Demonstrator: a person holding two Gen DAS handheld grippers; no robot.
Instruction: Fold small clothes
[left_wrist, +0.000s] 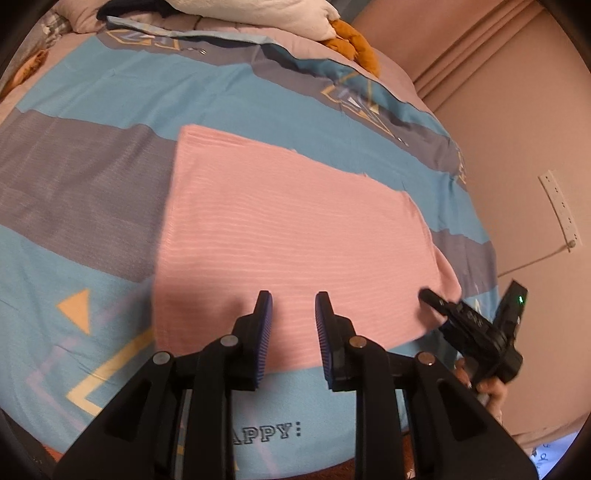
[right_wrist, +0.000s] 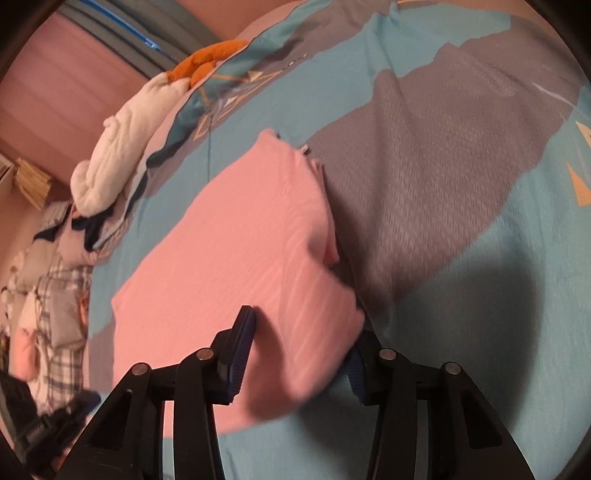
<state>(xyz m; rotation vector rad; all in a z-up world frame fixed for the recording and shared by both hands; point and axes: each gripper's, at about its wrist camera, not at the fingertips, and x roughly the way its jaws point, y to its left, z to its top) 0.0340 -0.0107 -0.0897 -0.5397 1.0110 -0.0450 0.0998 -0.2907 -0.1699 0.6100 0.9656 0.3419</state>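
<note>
A pink ribbed garment (left_wrist: 288, 229) lies flat in a rectangle on the blue and grey bedspread (left_wrist: 74, 184). My left gripper (left_wrist: 293, 299) hovers over its near edge, fingers a little apart with nothing between them. My right gripper (left_wrist: 436, 301) is at the garment's near right corner. In the right wrist view that corner of the garment (right_wrist: 258, 258) bulges up between the fingers of my right gripper (right_wrist: 301, 336). It covers the right fingertip. The jaws stand well apart, and the left pad (right_wrist: 243, 332) does not press on the cloth. The left gripper (right_wrist: 55, 417) shows blurred at the bottom left.
A white and orange plush toy (left_wrist: 332, 26) lies at the head of the bed. Plaid and other clothes (right_wrist: 55, 295) are piled at the bed's far side. The bed edge meets a pink wall with a power strip (left_wrist: 559, 210) on the right.
</note>
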